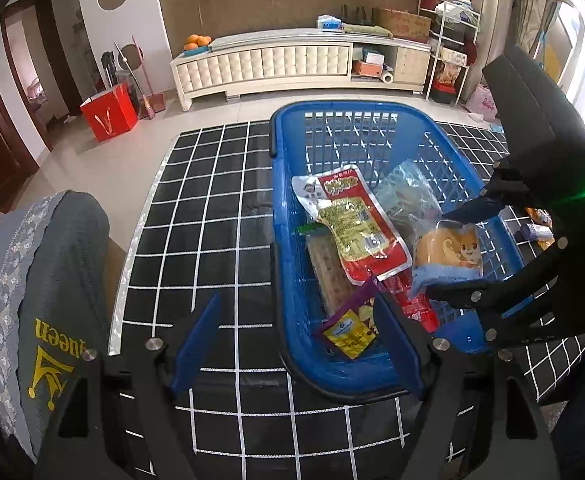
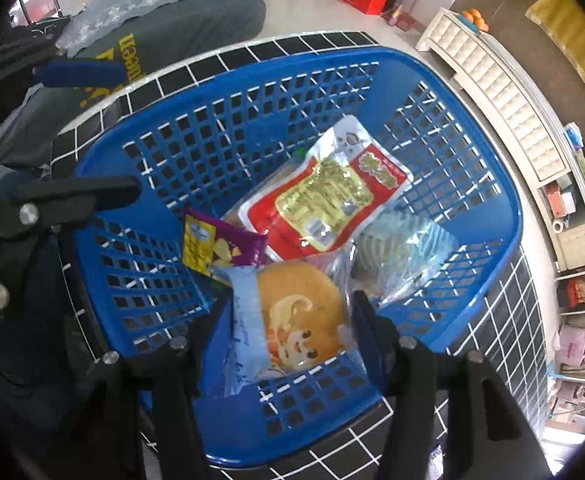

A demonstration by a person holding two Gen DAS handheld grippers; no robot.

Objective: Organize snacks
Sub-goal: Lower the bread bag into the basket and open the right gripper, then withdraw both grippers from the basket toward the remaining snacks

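A blue plastic basket stands on a table with a black grid cloth. In it lie a red snack pack with a yellow label, a purple and yellow packet, a clear wrapped packet and a brown bar. My right gripper is shut on a wrapped bun with a cartoon squirrel, low inside the basket's near-right corner. My left gripper stands open astride the basket's left wall, pads apart from it.
A grey cushion printed "queen" sits left of the table. More small snacks lie on the cloth right of the basket, partly hidden by my right gripper. Beyond the table are a white low cabinet and a red box.
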